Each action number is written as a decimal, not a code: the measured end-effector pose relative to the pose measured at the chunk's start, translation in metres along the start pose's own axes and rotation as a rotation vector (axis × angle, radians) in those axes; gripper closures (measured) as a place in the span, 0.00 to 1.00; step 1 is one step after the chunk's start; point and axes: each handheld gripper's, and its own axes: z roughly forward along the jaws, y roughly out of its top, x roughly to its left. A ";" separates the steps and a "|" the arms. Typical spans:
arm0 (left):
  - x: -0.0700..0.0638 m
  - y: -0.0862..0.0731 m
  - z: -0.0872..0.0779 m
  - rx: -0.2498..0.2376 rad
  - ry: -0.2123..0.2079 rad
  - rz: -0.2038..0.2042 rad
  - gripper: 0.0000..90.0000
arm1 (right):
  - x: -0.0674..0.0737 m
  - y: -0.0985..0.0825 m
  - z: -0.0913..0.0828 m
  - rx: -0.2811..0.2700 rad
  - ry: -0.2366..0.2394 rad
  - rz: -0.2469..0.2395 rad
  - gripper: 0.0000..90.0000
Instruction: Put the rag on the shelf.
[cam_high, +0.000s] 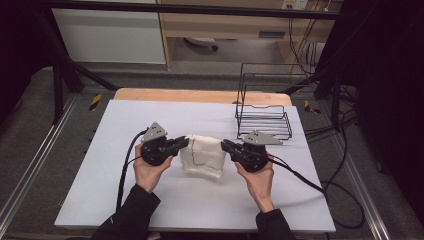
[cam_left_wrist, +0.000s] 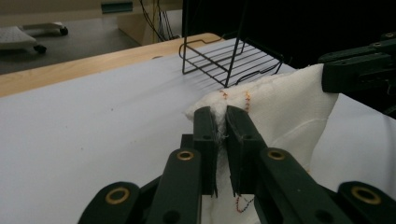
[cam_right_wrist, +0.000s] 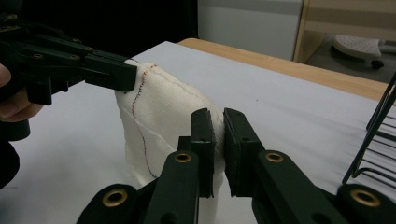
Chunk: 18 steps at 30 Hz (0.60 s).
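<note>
My left tool (cam_high: 184, 142) and right tool (cam_high: 226, 146) clamped on top corners of white cloth (cam_high: 202, 156), hanging above desk (cam_high: 125, 200). Light, limp, sags; corners best hold.

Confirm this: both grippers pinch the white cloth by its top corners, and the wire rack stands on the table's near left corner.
Not quite. The wire rack stands at the table's far right, as the high view shows. The left gripper and right gripper do pinch the white cloth by its top corners.
</note>
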 end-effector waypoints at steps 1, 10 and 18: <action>-0.001 0.001 -0.001 -0.008 0.000 0.002 0.92 | 0.000 0.002 -0.002 -0.004 0.001 -0.006 0.92; -0.012 0.013 -0.005 -0.052 0.004 0.021 0.92 | 0.001 0.013 -0.015 -0.041 -0.013 -0.033 0.93; -0.021 0.026 -0.002 -0.096 0.010 0.044 0.92 | -0.001 0.021 -0.028 -0.071 -0.036 -0.054 0.93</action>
